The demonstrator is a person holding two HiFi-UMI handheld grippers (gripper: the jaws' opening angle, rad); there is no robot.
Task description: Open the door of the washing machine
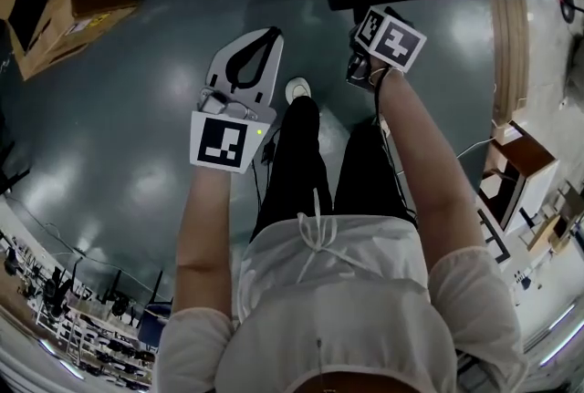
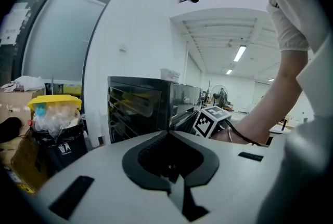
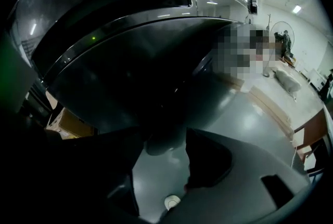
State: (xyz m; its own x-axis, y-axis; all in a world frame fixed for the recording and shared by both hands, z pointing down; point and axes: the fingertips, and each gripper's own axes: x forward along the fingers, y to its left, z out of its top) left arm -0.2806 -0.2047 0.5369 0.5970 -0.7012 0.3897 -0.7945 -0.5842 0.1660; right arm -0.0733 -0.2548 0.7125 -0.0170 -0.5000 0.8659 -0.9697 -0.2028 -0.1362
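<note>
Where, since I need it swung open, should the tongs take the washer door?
Probably at the rounded lip on the door's near edge, pinched across by the right tongs coming from in front and angled down. The rest of the door is a smooth bulge with nothing to pinch. The lip juts out, and the open jaws straddle it.

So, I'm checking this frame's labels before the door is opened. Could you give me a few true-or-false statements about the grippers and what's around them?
1. The left gripper is shut, with nothing between its jaws. True.
2. The washing machine is white. False: its casing is dark and glossy.
3. The right gripper has its jaws apart. True.
4. The bin in the left gripper view has a red lid. False: the lid is yellow.
</note>
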